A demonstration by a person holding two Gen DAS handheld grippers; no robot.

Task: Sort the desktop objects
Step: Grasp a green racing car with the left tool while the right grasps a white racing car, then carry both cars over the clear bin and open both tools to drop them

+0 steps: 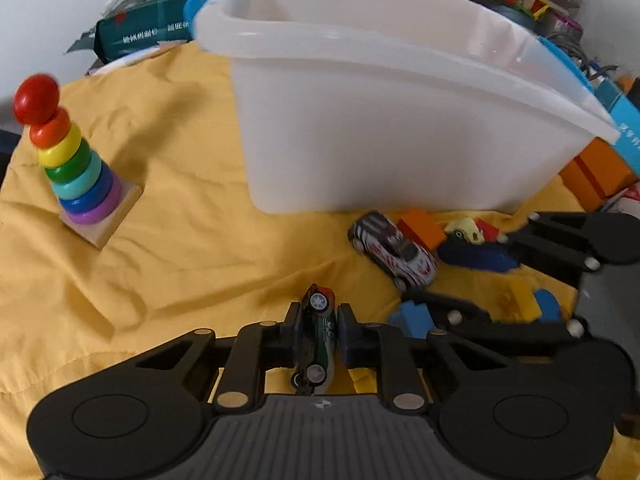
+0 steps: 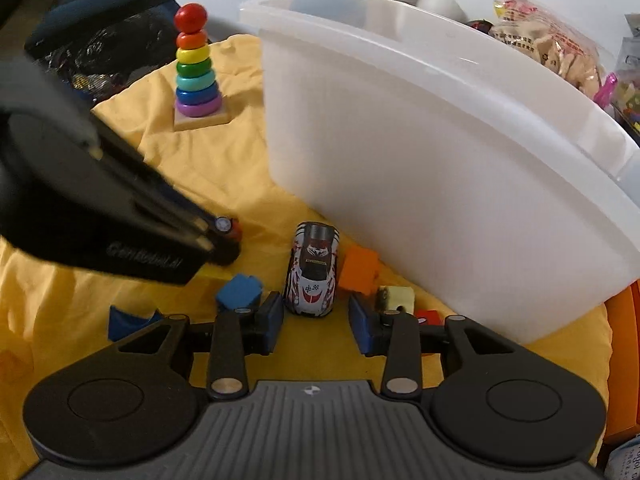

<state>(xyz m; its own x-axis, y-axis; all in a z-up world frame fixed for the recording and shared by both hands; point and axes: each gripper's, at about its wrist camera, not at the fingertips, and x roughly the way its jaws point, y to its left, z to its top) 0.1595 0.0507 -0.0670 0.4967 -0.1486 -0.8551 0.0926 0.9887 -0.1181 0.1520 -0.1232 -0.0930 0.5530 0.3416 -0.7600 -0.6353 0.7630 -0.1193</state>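
At the bottom centre of the left wrist view:
Left gripper (image 1: 320, 334): clenched on a small green toy car (image 1: 318, 336), which stands on its side between the blue pads, wheels facing the camera, red nose pointing away.
Right gripper (image 2: 316, 316): released; its blue pads stand apart at lower centre of the right wrist view, with nothing pressed between them.
White toy car (image 2: 312, 276): on the yellow cloth (image 1: 180, 240) just ahead of the right gripper's pads, in line with the gap between them, nose toward the camera; I cannot tell whether a pad touches it.
Loose blocks: a blue block (image 2: 239, 290) lies just left of the right gripper's left pad, an orange block (image 2: 360, 270) just right of the white toy car, a pale yellow block (image 2: 398, 298) and a small red piece (image 2: 427, 316) by the right pad.
Left gripper seen from the right wrist: a dark blurred shape coming in from the left edge, its tip at centre left, with one wheel of the green toy car showing there.
White bin (image 1: 400, 120): large, translucent, standing on the yellow cloth beyond the cars, filling the upper right of both views; no contents show through the wall.
Ring stacker (image 1: 72, 168): rainbow rings on a wooden base with a red ball on top, at the left of the left wrist view, well apart from the cars.
Background: boxes, bags and other clutter behind the white bin along the top edge.
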